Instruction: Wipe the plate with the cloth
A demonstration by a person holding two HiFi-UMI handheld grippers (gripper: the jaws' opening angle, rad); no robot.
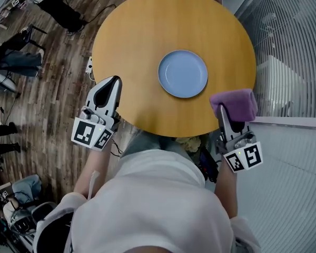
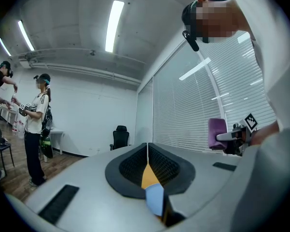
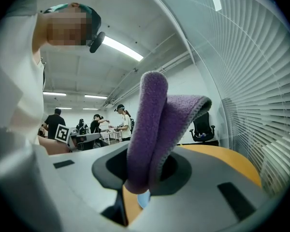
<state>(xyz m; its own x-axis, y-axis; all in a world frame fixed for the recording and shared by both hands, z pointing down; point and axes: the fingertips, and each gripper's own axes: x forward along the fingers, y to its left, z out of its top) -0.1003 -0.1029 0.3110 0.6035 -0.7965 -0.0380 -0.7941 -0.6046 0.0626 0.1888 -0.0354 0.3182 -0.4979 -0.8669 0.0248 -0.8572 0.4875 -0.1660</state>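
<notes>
While the left gripper [image 1: 114, 82] hovers at the table's [image 1: 137, 30] near-left edge, jaws pressed together and empty, the plate [image 1: 183, 73] lies mid-table. Right gripper [image 1: 221, 111] is at the near-right edge, clamped on the folded purple cloth [image 1: 235, 103], near the plate but not touching it.

Head view: the plate [image 1: 183, 73] lies on the tabletop [image 1: 147, 30], right of centre in the frame and toward the near edge. Your left claw [image 1: 115, 83] is at the tabletop's lower-left edge, well apart from the plate. Your right claw [image 1: 221, 111] is at the lower-right edge, below and right of the plate, with the cloth [image 1: 235, 103] in it, near the plate but apart from it. Window blinds [image 1: 289, 46] run down the frame's right side.
</notes>
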